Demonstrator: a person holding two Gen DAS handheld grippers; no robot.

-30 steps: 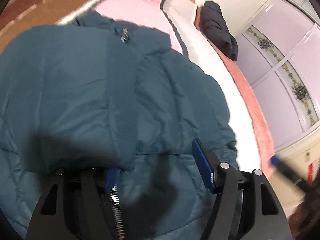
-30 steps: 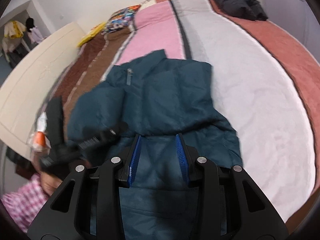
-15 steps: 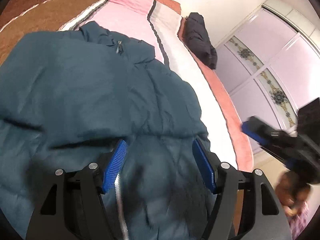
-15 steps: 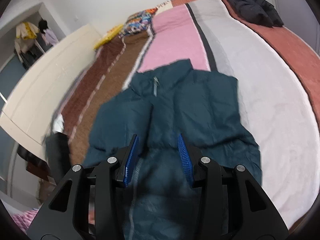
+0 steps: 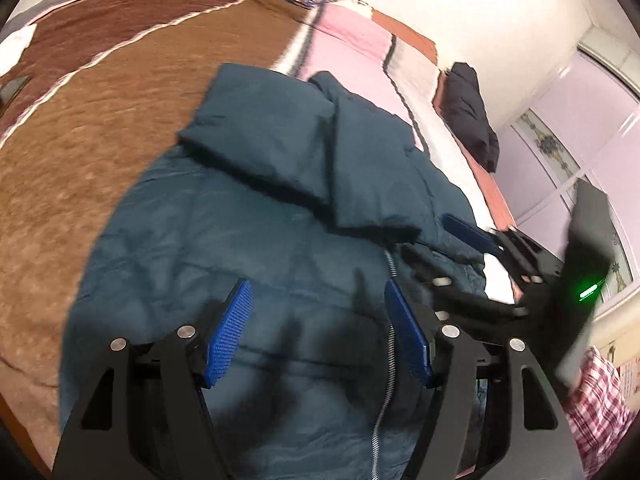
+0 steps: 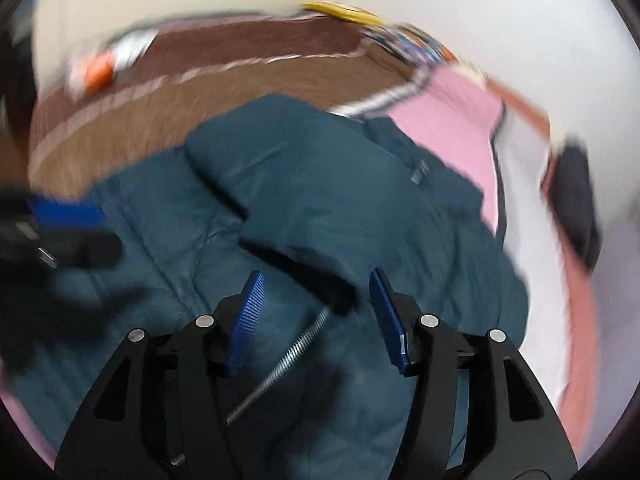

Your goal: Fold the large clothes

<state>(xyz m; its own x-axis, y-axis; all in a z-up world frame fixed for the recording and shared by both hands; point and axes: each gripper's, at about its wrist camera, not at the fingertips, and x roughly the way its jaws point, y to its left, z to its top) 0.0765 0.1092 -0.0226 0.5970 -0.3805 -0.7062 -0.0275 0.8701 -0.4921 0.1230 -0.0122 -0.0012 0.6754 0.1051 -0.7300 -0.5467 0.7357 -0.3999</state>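
Fingers of both grippers stand spread, pinching nothing, each tool angled down over the teal puffer jacket (image 5: 248, 216) that lies on the striped bed (image 5: 100, 128). The left gripper (image 5: 320, 332) hovers over the jacket's lower front, its blue pads either side of the fabric without pressing it, the zipper (image 5: 390, 320) running just inside the right-hand pad. The right gripper (image 6: 316, 316) hangs above the same zipper line; its fingers have just been opening, and only loose cloth lies below them. Against the earlier frames, both tools have swung sideways across the bed: the brown stripes now fill much of the left view, where before the jacket filled it, and the right view has rolled and is smeared. A sleeve (image 5: 264, 140) lies folded across the jacket's chest. A dark garment (image 5: 472, 116) sits far up the bed beside lilac wardrobe doors (image 5: 560, 128), and a checked sleeve (image 5: 596, 400) shows at the left view's right edge.
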